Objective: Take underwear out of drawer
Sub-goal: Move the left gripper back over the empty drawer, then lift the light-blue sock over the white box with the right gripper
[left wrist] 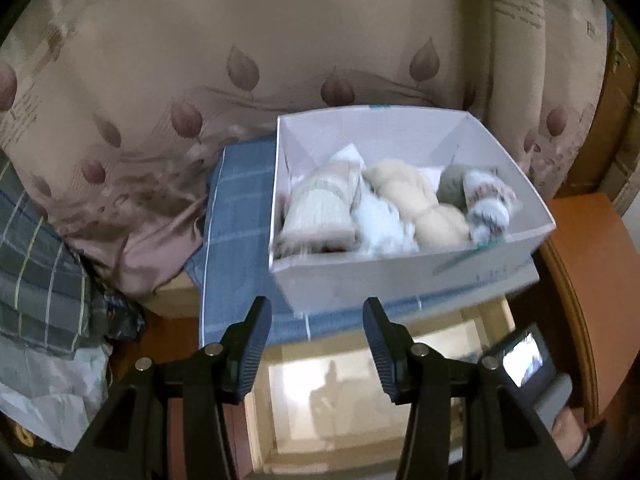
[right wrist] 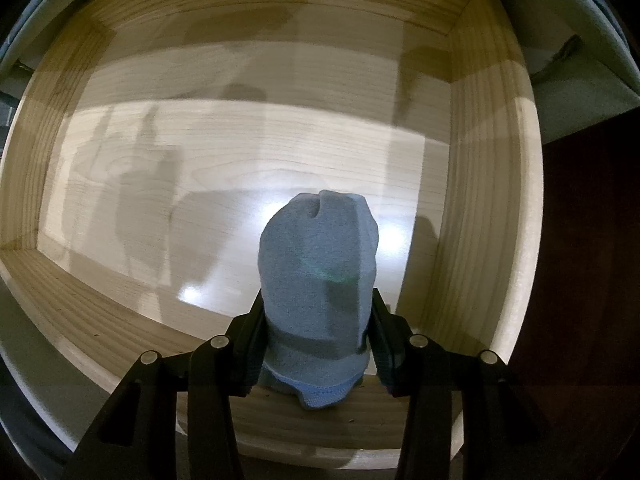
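Two grippers are at work. Nearest the right wrist camera, the right gripper point(right wrist: 318, 320) points down into a pale wooden drawer point(right wrist: 472, 200), its jaws clamped on a rolled grey-blue piece of underwear point(right wrist: 316, 256) with a brighter blue hem. The roll stands up between the fingers above the bare, shiny drawer floor, near the front wall and towards the right side. Shadows of the grippers fall across the floor further in.

The left gripper point(left wrist: 316, 332) holds nothing; its jaws stand apart over the drawer's open mouth. Just beyond its fingertips a blue checked cloth point(left wrist: 236, 216) lies under a white box point(left wrist: 360, 280) filled with rolled socks and garments in cream, white, beige and grey. Behind the box hangs a beige leaf-printed curtain point(left wrist: 280, 40).
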